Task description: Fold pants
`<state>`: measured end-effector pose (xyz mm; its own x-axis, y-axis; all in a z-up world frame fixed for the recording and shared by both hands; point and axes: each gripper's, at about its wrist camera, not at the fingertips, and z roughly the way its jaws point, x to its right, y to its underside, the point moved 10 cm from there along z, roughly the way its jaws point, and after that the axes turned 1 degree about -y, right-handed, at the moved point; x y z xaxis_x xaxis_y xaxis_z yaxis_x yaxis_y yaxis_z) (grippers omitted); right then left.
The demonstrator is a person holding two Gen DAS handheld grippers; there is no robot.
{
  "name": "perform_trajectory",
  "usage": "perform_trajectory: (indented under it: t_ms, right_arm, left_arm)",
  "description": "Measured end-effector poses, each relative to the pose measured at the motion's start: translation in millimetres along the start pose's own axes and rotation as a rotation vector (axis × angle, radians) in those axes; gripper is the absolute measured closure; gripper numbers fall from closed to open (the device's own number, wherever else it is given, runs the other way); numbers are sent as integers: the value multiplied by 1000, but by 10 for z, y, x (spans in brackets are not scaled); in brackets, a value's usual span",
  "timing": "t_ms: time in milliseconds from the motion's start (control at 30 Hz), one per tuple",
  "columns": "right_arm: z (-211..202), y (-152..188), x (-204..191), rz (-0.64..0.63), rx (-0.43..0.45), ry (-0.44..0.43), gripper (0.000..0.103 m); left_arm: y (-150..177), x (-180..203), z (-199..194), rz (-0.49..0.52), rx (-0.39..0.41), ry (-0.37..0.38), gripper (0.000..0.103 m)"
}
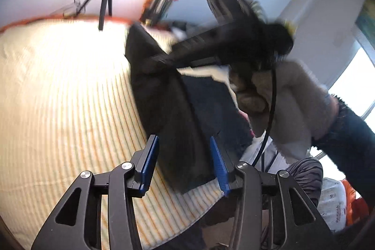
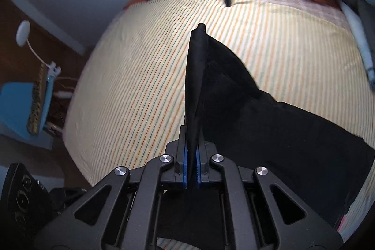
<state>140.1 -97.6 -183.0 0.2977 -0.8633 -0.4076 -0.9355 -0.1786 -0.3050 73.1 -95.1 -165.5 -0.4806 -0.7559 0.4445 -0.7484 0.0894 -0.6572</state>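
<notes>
The right gripper [image 2: 192, 170] is clamped on a bunched edge of the black pants [image 2: 269, 128], lifting it off the striped bed [image 2: 140, 76]. The left gripper [image 1: 185, 165] stands half open, apparently empty, with the cloth's lower edge just ahead.

Both grippers are black linkage frames with 4 silver round screws and 2 blue ribbed pads [image 1: 149, 163]. The person wears a fuzzy pale grey sweater [image 1: 297, 95] and dark blue jeans [image 1: 349, 137]; a black cable [image 1: 271, 109] hangs beside the sweater.
</notes>
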Motion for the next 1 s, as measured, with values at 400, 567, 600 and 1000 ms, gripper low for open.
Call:
perform_trajectory:
  t_ms: [400, 567, 600, 1000]
  right_arm:
    - [-547, 164, 510, 124, 128, -81, 98]
    - [-680, 213, 773, 161, 165, -84, 98]
    - [-726, 225, 830, 165, 175, -85, 98]
    - [-1014, 517, 1562, 214, 216, -3, 99]
  left_arm:
    - [-434, -74, 76, -61, 108, 30, 59]
    - [-679, -4, -67, -23, 183, 73, 59]
    - [-705, -41, -57, -23, 190, 52, 59]
    - [-269, 355, 1058, 221, -43, -62, 59]
